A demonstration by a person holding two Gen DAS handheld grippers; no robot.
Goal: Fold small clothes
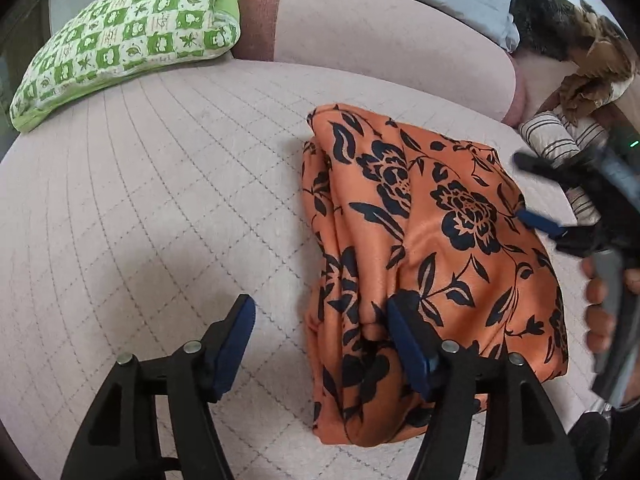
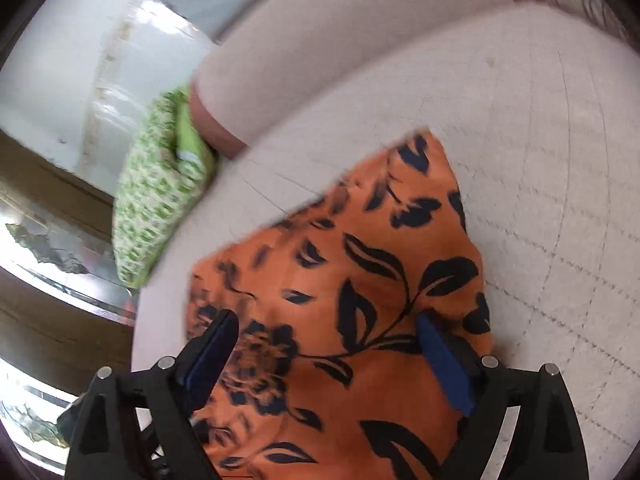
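Orange satin-like floral garment (image 1: 432,232), right of centre on quilted bed (image 1: 160,200) — judged light, limp, slippery; take hem corners; left hand-held gripper (image 1: 320,328) spread wide, empty; right hand-held gripper (image 2: 328,344) likewise agape over cloth.

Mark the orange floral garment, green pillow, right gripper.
orange floral garment (image 1: 432,240): left wrist view, upper folded layer.
green pillow (image 1: 132,40): left wrist view, patterned top face.
right gripper (image 2: 332,360): right wrist view, between open fingertips.

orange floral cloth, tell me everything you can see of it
The orange floral cloth is smooth, slightly shiny fabric printed with dark flowers and leaves. It lies folded in a rumpled bundle on the pale quilted cushion. The open left gripper straddles its near edge; the open right gripper hovers over it.
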